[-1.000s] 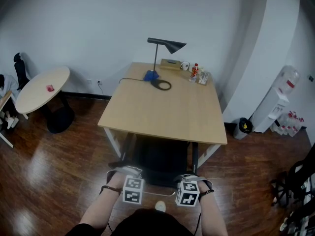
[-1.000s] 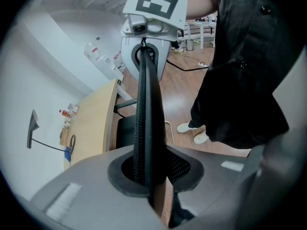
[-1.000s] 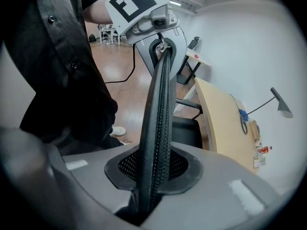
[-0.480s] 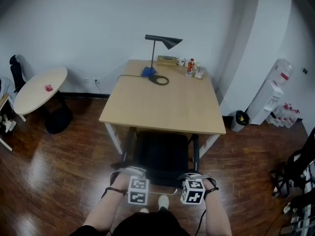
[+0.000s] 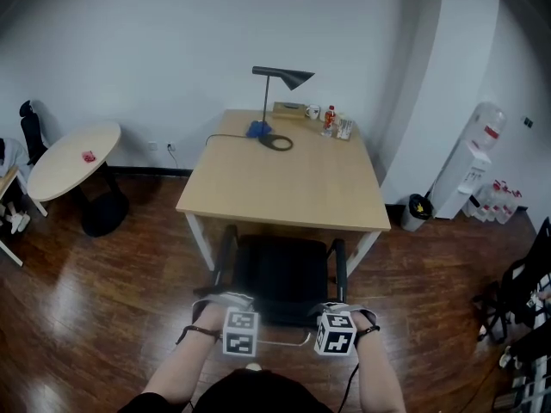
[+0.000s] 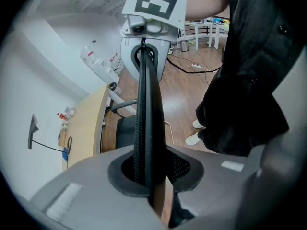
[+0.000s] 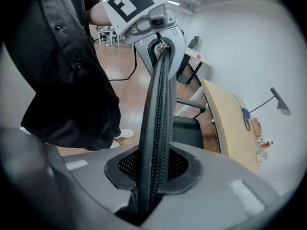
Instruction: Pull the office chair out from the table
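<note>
Left gripper (image 5: 229, 306): fingers are clamped on the top rim of the black mesh-backed office chair (image 5: 282, 272).
Chair: its seat is seen just at the near edge of the light wooden tabletop (image 5: 284, 179).
Right gripper (image 5: 332, 310): fingers are clamped on the same rim.
Pull: best drawn straight back, evenly on both sides.

I wear a black shirt (image 7: 62, 66) with buttons (image 7: 57, 27) and white shoes (image 6: 193, 138). Dark bands (image 5: 196, 331) ring my wrists. My grey left claw (image 6: 146, 176) and right claw (image 7: 151, 176) each carry a black-and-white cube (image 5: 240, 333).
</note>
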Motion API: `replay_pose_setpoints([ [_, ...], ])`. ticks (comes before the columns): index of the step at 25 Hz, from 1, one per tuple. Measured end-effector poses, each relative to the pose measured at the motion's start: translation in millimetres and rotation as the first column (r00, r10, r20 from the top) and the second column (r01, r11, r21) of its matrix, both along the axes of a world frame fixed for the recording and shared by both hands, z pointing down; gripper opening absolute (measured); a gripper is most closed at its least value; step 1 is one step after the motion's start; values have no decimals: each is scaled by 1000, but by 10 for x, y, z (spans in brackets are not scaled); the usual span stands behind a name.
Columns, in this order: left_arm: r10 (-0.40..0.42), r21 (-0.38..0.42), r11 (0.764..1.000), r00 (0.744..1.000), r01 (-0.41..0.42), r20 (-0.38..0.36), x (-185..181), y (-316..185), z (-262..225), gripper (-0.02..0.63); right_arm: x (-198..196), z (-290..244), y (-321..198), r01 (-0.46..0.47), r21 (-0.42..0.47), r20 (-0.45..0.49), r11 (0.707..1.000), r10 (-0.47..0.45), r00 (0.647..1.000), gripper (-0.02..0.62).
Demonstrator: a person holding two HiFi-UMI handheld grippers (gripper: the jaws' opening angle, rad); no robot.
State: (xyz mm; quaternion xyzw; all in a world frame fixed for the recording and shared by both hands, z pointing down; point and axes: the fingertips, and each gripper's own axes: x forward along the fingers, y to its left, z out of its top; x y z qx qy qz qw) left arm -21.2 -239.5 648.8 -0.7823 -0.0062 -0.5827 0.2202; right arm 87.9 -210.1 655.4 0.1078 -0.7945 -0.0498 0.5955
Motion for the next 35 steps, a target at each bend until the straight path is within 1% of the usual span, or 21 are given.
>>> replay_pose_setpoints([
  [3, -8, -9, 1000, 1000, 8, 4, -22, 109, -3, 64, -31, -8, 115, 6, -13, 5, 1000, -5, 1000, 91],
  [11, -30, -14, 999, 1000, 30, 7, -40, 344, -13, 66, -32, -17, 330, 18, -15, 1, 1000, -18, 1000, 91],
  [18, -37, -19, 999, 999, 37, 7, -71, 480, -2, 66, -44, 0, 426, 21, -6, -15, 1000, -21, 1000, 92],
  [31, -51, -29, 998, 999, 51, 12, -109, 821, -14, 67, -111, -54, 813, 26, -40, -13, 999, -26, 1000, 89],
  [35, -55, -32, 998, 998, 55, 12, -111, 961, -12, 67, -112, -50, 946, 28, -38, -18, 999, -29, 999, 89],
])
